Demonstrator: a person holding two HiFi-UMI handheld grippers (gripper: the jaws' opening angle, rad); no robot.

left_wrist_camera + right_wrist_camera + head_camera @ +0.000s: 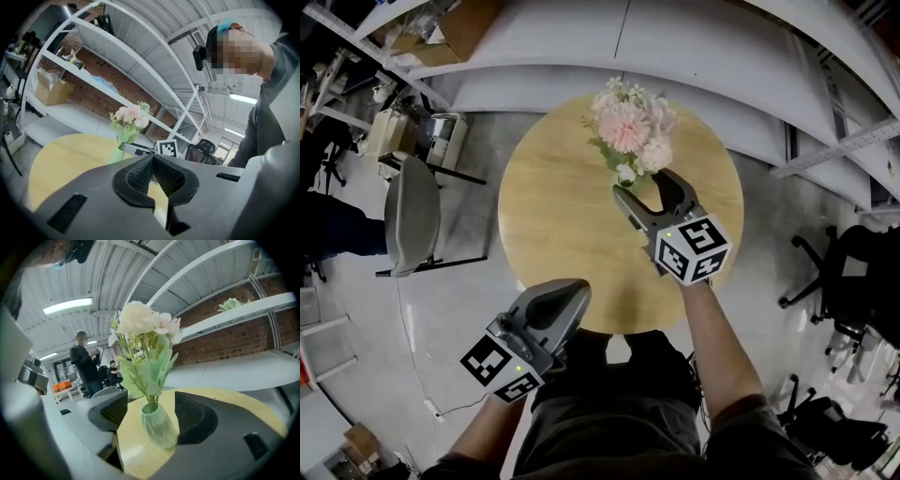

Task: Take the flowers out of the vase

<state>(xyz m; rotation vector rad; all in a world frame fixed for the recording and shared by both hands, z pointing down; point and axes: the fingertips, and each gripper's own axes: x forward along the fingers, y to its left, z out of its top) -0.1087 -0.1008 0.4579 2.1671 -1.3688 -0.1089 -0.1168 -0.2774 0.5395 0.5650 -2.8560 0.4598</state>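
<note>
Toward the far side of the round wooden worktop (553, 216), a pale green glassy vase (158, 427) of pink-and-white flowers (630, 127) stands between the jaws of the spread right gripper (645, 185). Closing low on the vase would steady it while the pressed-together left gripper (577, 291) opens to lift the flowers.

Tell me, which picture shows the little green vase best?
The right gripper view: the vase stands big and whole in the gap of the open right claw. The head view mostly hides it under the flowers. The left gripper view shows it small, far and faint.
</note>
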